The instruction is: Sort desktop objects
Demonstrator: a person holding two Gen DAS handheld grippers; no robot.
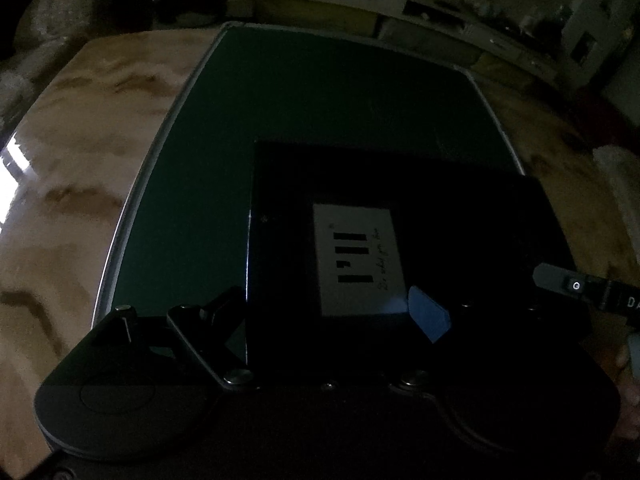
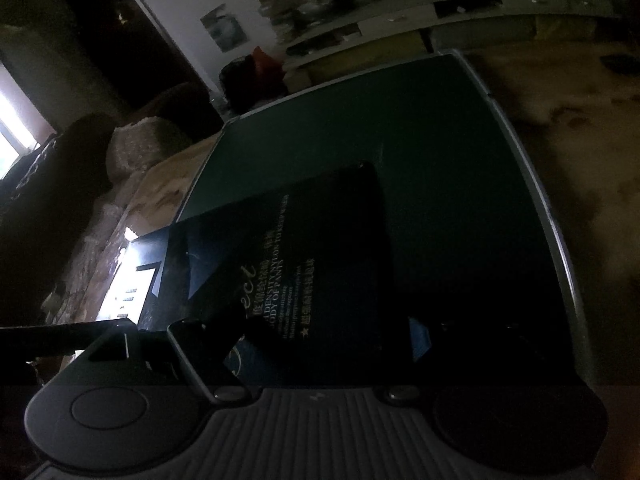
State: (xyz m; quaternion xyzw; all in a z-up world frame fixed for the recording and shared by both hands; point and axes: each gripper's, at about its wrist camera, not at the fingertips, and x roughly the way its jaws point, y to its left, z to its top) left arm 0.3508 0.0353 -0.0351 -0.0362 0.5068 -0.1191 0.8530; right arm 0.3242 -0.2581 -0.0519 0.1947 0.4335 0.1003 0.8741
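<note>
In the left wrist view a black box with a white label [image 1: 360, 258] lies on a dark green mat [image 1: 320, 112]. My left gripper [image 1: 332, 316] is closed on the box's near end; its blue pad [image 1: 430, 314] presses the top. In the right wrist view a flat black package with white print [image 2: 304, 264] sits between the fingers of my right gripper [image 2: 328, 336], held tilted over the green mat [image 2: 460, 152]. The box with the white label [image 2: 128, 280] shows at the left. The right gripper's body [image 1: 588, 292] shows at the right edge of the left wrist view.
The mat lies on a glossy brown marbled table [image 1: 80, 152]. Shelves and clutter [image 1: 400, 12] stand behind the table. Dark chairs and bundles [image 2: 80, 152] are at the left. The scene is very dim.
</note>
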